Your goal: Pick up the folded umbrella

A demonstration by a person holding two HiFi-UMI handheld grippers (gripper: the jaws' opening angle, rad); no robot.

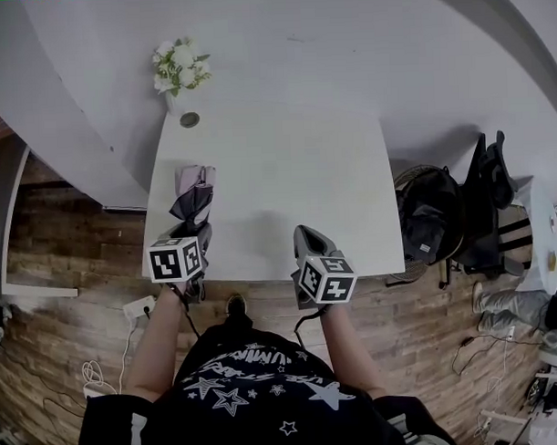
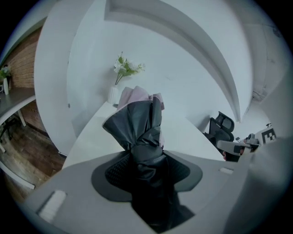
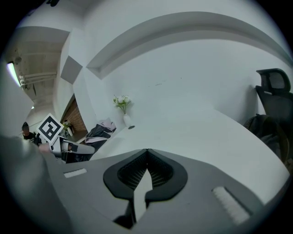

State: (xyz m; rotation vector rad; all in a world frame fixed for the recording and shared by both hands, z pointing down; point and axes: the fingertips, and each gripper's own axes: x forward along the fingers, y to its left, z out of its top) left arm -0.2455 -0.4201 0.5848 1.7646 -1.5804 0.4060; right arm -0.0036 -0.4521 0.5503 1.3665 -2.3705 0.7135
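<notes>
Firmly gripped: folded umbrella [image 1: 193, 191] in my left tongs [image 1: 195, 227]

Head view: the left tongs clamp the umbrella over the near left part of the white desk [image 1: 285, 162]. The lettering on the person's star-printed shirt [image 1: 252, 378] curves too much for me to read.
Left gripper view: both pads pinch the dark, pink-edged fabric.
Right gripper view: my right tongs [image 3: 146, 153] are clenched, tips touching, nothing between.

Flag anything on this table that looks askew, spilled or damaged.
Nothing is spilled or broken. The only untidy thing is the folded umbrella clamped in the left gripper: its dark canopy is bunched and rumpled, not wrapped neatly. The flower vase stands upright at the far edge of the table.
</notes>
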